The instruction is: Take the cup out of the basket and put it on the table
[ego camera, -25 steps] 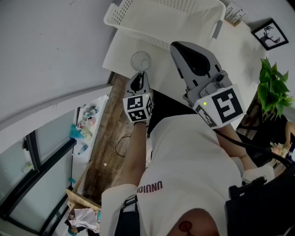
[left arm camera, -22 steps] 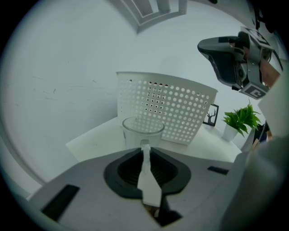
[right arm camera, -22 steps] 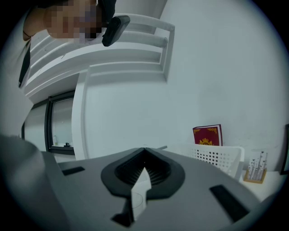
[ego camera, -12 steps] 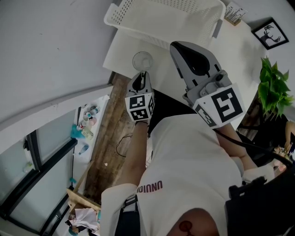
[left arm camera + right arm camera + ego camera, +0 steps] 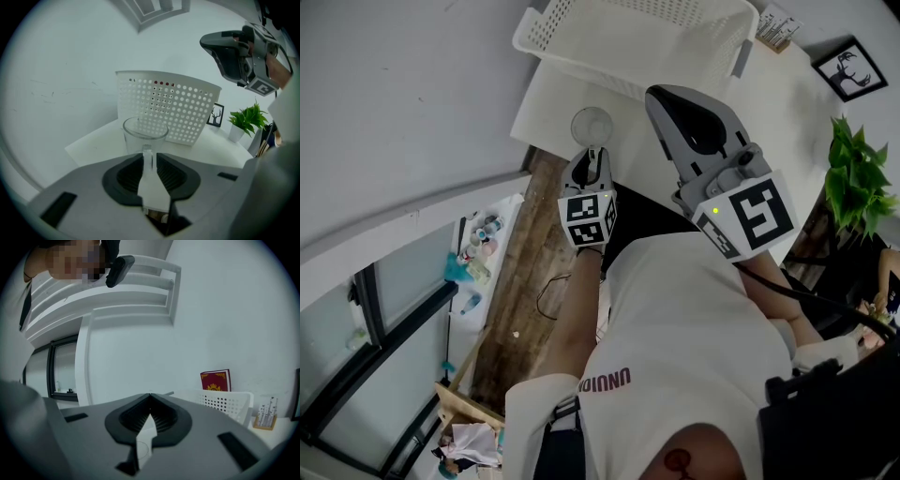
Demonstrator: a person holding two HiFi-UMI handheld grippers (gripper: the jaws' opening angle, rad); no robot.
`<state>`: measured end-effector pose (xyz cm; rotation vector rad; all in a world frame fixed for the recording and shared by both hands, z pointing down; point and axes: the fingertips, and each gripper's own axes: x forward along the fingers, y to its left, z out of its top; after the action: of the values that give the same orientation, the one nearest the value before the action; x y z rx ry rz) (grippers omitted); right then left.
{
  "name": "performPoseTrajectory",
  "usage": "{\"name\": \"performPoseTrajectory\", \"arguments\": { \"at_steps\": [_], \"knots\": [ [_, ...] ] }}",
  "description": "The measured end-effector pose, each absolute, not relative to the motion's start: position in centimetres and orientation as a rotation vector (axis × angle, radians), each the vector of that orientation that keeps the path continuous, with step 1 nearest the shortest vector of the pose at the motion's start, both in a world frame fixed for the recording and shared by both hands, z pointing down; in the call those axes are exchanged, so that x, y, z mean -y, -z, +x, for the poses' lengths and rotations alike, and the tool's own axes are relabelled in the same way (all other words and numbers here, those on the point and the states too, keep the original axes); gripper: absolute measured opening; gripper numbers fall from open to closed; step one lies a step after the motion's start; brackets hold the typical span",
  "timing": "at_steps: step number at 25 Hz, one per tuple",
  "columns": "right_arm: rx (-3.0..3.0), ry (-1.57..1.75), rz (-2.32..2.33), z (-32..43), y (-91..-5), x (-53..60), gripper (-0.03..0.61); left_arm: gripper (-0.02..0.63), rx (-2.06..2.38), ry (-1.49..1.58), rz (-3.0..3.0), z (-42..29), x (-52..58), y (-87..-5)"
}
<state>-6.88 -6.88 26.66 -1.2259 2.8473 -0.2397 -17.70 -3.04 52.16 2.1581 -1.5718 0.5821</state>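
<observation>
A clear glass cup (image 5: pixel 592 124) stands upright on the white table (image 5: pixel 769 122), just in front of the white perforated basket (image 5: pixel 637 37). My left gripper (image 5: pixel 590 155) points down at the cup from the near side. In the left gripper view the cup (image 5: pixel 144 136) rises right beyond the fingertips (image 5: pixel 147 151). The jaws have just been opening and stand slightly apart, with the cup's near wall at their tips. My right gripper (image 5: pixel 654 94) hangs in the air over the table, shut with nothing in it.
The basket (image 5: pixel 168 112) lies close behind the cup. A potted plant (image 5: pixel 853 178) and a small framed picture (image 5: pixel 850 70) stand at the table's right side. A red book (image 5: pixel 215 380) leans against the wall behind the basket. The table's left edge drops off beside the cup.
The left gripper and the cup sit a touch further right in the head view. The right gripper has not moved.
</observation>
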Motion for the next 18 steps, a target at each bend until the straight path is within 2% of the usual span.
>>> {"name": "performPoseTrajectory", "arguments": {
  "at_steps": [1,3,11,18],
  "knots": [
    [-2.848,0.239,-1.225,-6.9,-26.6,6.9,0.018,0.095,1.576,-0.583,2.156,-17.7,3.0,-52.1],
    [-2.85,0.241,-1.224,-6.9,-26.7,6.9,0.018,0.188,1.592,-0.575,2.144,-17.8,2.9,-52.0],
    [-2.855,0.244,-1.211,-7.2,-26.7,6.8,0.018,0.192,1.636,-0.553,2.16,-18.7,2.8,-49.6],
    [-2.875,0.239,-1.209,-7.6,-26.8,6.7,0.018,0.188,1.881,-0.39,2.308,-18.8,3.7,-40.4]
  ]
}}
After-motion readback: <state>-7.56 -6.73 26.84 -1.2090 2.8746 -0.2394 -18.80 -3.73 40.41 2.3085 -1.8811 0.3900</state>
